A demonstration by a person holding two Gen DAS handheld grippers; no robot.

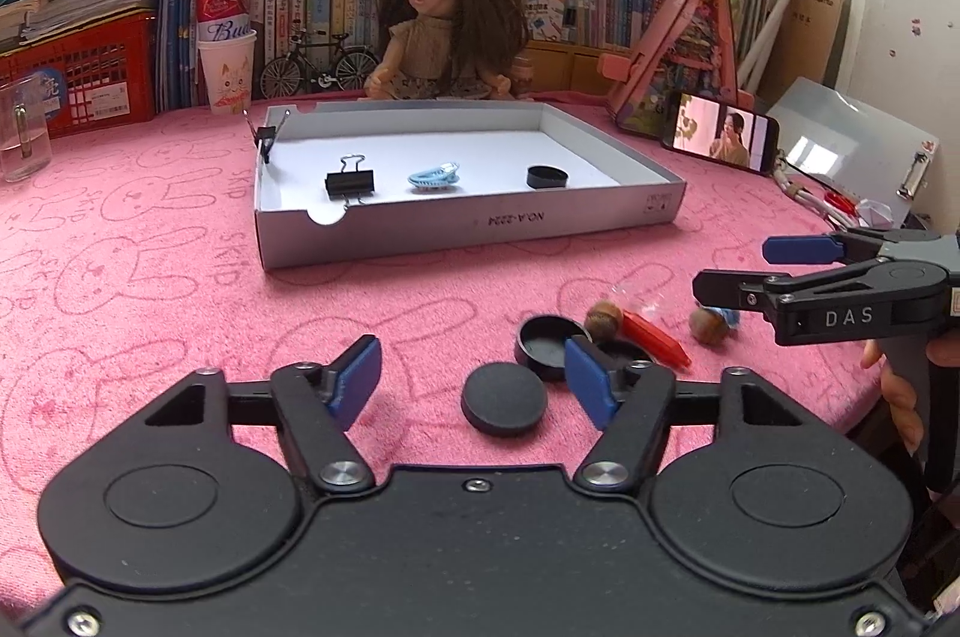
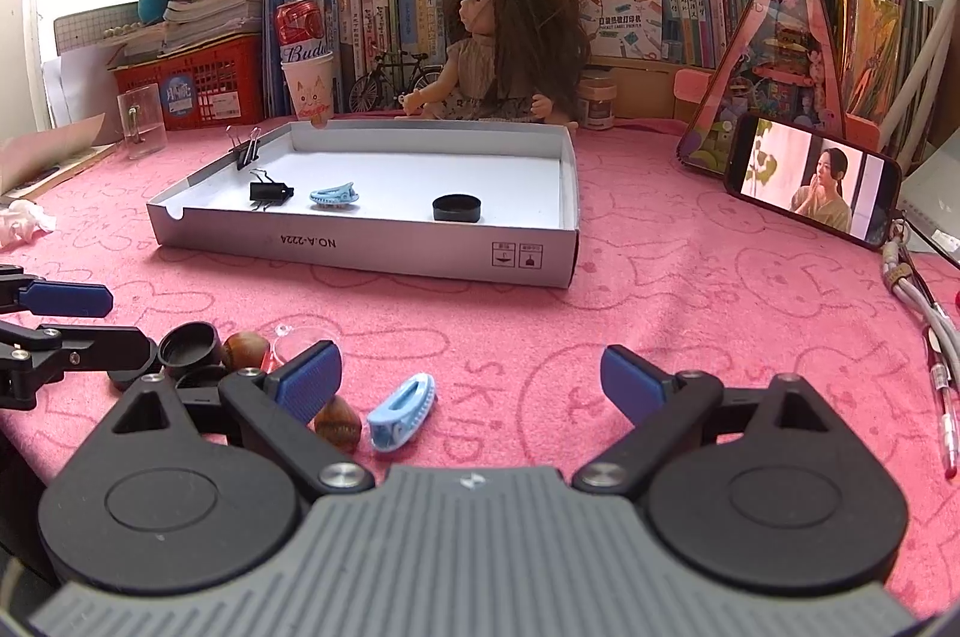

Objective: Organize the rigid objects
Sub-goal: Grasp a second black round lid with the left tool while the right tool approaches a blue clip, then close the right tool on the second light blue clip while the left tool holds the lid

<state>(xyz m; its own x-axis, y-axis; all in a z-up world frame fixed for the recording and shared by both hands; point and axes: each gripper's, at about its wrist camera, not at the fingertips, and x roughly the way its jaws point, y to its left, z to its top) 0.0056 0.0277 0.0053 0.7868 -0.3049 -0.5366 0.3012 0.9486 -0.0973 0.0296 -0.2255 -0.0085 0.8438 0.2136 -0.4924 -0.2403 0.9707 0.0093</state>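
Observation:
My left gripper (image 1: 474, 379) stands open low over the pink cloth, with a flat black round cap (image 1: 504, 397) lying between its blue pads, nearer the right one; neither pad touches it. Just beyond lie an upturned black cap (image 1: 543, 337), two brown nuts (image 1: 605, 320), and a red piece (image 1: 657, 340). My right gripper (image 2: 471, 382) is open too; a light blue hair clip (image 2: 401, 412) and a nut (image 2: 338, 424) lie by its left pad. The grey box lid (image 1: 468, 229) holds a black binder clip (image 1: 350, 183), a blue hair clip (image 1: 433, 175) and a black cap (image 1: 546, 177).
A second binder clip (image 1: 265, 139) is clamped on the box's left rim. A doll (image 1: 444, 31), a paper cup with a can (image 1: 227, 73), a red basket (image 1: 78, 79) and books stand behind. A phone (image 2: 810, 181), cables and pens (image 2: 942, 397) lie to the right.

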